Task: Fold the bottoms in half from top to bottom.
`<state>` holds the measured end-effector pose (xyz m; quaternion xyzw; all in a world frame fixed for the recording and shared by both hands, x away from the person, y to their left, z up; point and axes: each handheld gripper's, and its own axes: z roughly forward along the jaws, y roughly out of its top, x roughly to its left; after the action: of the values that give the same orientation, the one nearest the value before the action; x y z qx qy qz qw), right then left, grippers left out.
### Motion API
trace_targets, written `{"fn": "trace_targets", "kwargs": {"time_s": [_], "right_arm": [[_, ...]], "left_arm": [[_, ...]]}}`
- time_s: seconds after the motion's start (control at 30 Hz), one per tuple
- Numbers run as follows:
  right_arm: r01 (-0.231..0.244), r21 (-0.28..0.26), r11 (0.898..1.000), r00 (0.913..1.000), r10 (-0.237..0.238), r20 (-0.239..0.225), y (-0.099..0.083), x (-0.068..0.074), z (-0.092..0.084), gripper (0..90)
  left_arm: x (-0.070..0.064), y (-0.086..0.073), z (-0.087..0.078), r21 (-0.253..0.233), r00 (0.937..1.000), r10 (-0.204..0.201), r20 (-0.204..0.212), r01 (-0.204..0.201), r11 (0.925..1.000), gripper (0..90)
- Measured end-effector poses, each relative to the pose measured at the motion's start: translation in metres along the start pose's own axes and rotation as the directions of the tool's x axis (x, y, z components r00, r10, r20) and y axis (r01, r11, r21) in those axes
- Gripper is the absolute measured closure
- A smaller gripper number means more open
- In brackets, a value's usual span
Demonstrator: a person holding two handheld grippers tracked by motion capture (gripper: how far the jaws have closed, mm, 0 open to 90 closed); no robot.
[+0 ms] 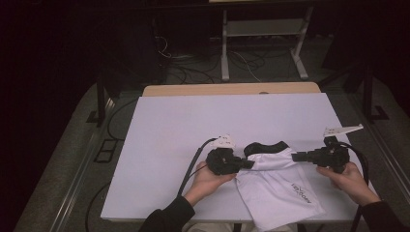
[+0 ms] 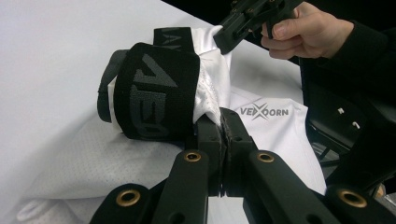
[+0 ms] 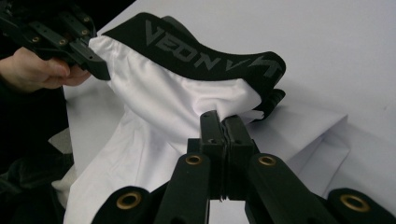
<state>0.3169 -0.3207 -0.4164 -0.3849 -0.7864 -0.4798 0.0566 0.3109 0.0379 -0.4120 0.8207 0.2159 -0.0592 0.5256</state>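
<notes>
The white table (image 1: 193, 125) takes up most of the high view, and on its near edge, between the two hands, lies a pair of white shorts (image 1: 275, 191) with one leg trailing toward the person and over the table's front edge. A small dark logo (image 1: 300, 192) sits on that leg (in the left gripper view it reads as lettering beside a cross mark). At the top of the garment the black waistband (image 1: 265, 146) arches up off the surface, with grey letters woven along it. The left gripper (image 1: 245, 164) comes in from the left side, jaws pressed together on the white cloth just under the waistband. The right gripper (image 1: 296, 156) comes in from the opposite side, jaws likewise clamped tight on the fabric at the other end of the band. Both pinch the shorts, and the top of the cloth is stretched between them.
</notes>
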Motion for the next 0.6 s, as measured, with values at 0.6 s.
{"fn": "trace_targets", "kwargs": {"time_s": [0.6], "right_arm": [[-0.008,0.023,1.0,0.9998,0.008,-0.019,-0.005,0.002,0.0,61.2]], "left_arm": [[-0.008,-0.011,0.004,0.055,0.9996,0.014,0.025,-0.015,0.9984,87.8]]}}
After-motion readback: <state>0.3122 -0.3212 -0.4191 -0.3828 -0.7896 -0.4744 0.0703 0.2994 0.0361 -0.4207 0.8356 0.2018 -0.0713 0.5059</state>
